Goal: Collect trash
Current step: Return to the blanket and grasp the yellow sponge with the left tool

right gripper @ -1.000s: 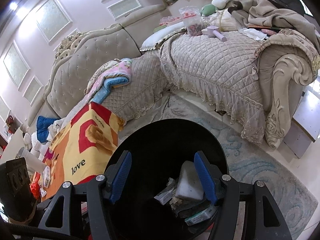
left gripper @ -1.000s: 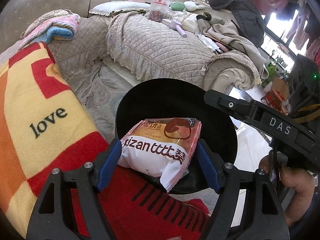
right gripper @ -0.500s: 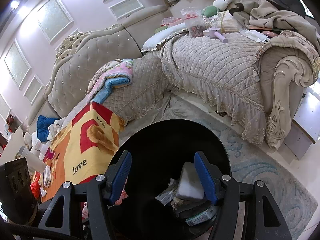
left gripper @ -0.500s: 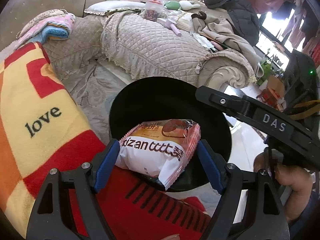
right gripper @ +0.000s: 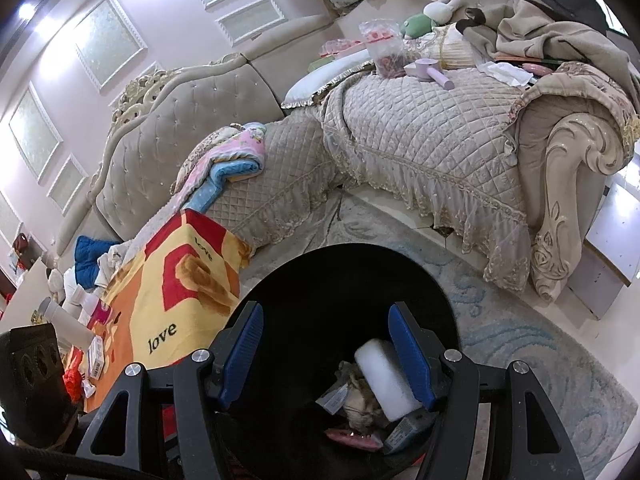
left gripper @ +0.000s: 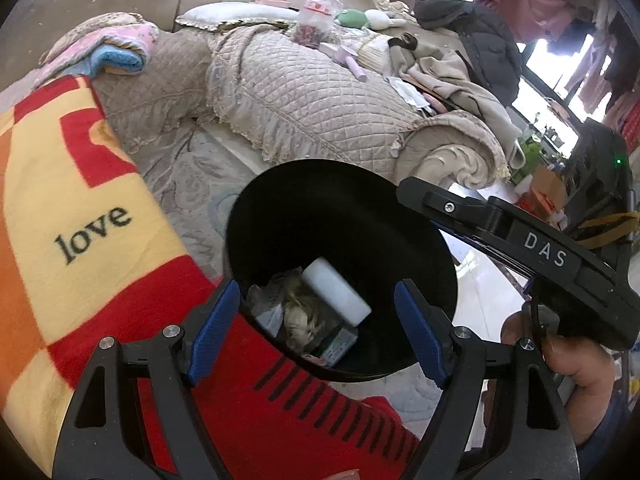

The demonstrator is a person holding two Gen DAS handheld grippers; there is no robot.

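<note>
Trash bin (left gripper: 400,208) sits directly below and ahead of both empty, spread grippers, left gripper (left gripper: 320,332) and right gripper (right gripper: 326,356), while leftover litter (right gripper: 94,354) lies far left.

trash (left gripper: 336,292) in bin (left gripper: 320,200), blanket (left gripper: 80,220) left

support: rug (right gripper: 532,344) | on it: black bin (left gripper: 280,200) (trash inside, perhaps wrappers)
</note>
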